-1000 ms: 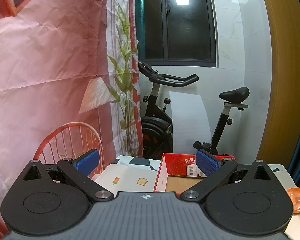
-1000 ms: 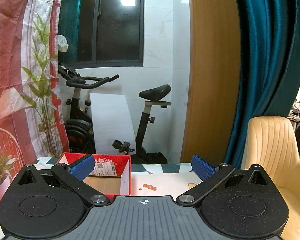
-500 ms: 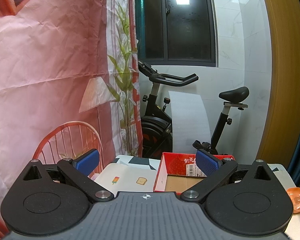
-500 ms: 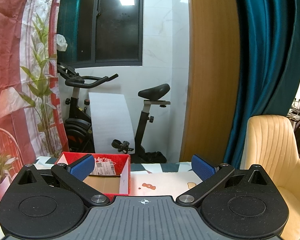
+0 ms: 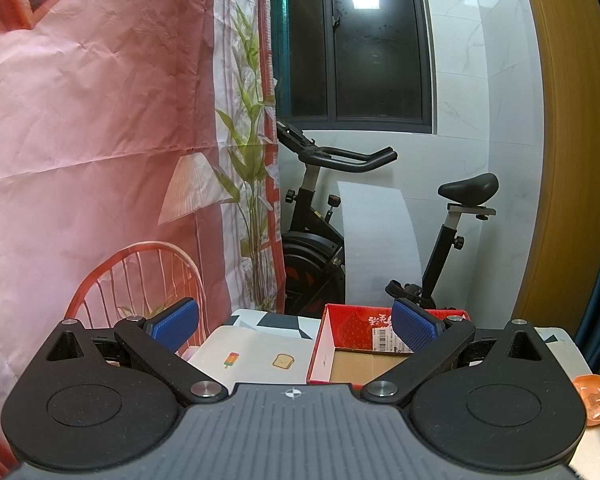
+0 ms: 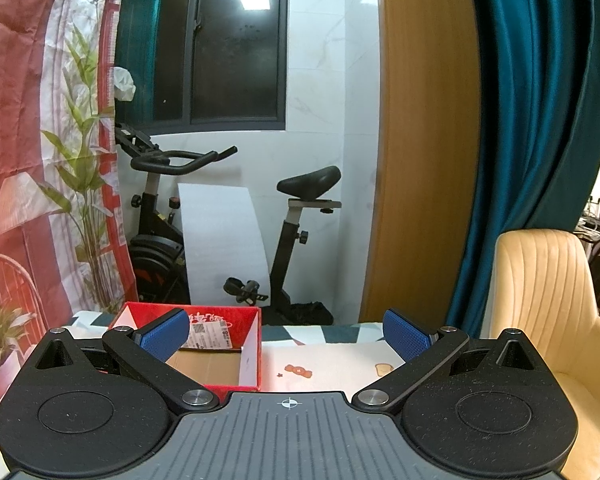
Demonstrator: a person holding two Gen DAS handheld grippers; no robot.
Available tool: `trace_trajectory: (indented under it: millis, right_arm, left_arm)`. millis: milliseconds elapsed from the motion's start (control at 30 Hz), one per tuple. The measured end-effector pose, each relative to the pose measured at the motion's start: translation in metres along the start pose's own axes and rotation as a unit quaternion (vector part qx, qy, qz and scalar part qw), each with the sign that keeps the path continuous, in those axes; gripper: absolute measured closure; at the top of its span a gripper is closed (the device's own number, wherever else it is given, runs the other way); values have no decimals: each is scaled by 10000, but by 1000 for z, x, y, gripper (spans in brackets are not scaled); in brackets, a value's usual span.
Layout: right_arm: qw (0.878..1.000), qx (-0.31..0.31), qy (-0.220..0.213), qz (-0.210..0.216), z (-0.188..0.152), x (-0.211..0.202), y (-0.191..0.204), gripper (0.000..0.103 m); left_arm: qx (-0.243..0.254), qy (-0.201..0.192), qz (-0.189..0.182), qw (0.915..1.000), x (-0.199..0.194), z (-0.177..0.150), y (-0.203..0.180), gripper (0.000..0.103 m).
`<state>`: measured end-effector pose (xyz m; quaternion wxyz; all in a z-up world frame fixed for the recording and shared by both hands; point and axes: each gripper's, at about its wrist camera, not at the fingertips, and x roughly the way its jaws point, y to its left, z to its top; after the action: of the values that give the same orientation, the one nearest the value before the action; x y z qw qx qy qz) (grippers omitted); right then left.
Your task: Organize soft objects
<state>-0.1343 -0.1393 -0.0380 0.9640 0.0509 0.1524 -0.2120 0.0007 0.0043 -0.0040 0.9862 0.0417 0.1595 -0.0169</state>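
Table [image 5: 260, 344] | red box [image 5: 328, 348] ahead | left tongs [image 5: 294, 326], right tongs [image 6: 286, 338] agape

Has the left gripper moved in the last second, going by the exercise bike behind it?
No. The left gripper is open, and the exercise bike and red box sit where they did in its view.
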Motion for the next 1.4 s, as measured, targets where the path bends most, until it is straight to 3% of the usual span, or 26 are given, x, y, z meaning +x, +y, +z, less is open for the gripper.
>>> trace_trajectory:
  millis: [667,967,1133,1400]
  right_arm:
    - [9999,63,-68,67,-8,1,1,0]
    - [9988,288,-10,385,-8,10,-10,0]
    - [9959,458,-218,750,-18,17,-15,0]
    - [9961,335,-160,800,-51,51,-3,0]
  left_arm:
    - [-38,94,-59,9999,1,-3,-1,0]
    - [-43,156,10,9999,7,-4,2,0]
    - [4,287,111,9995,19,-9,5,0]
    - [300,559,233,9977,45,-35,7,0]
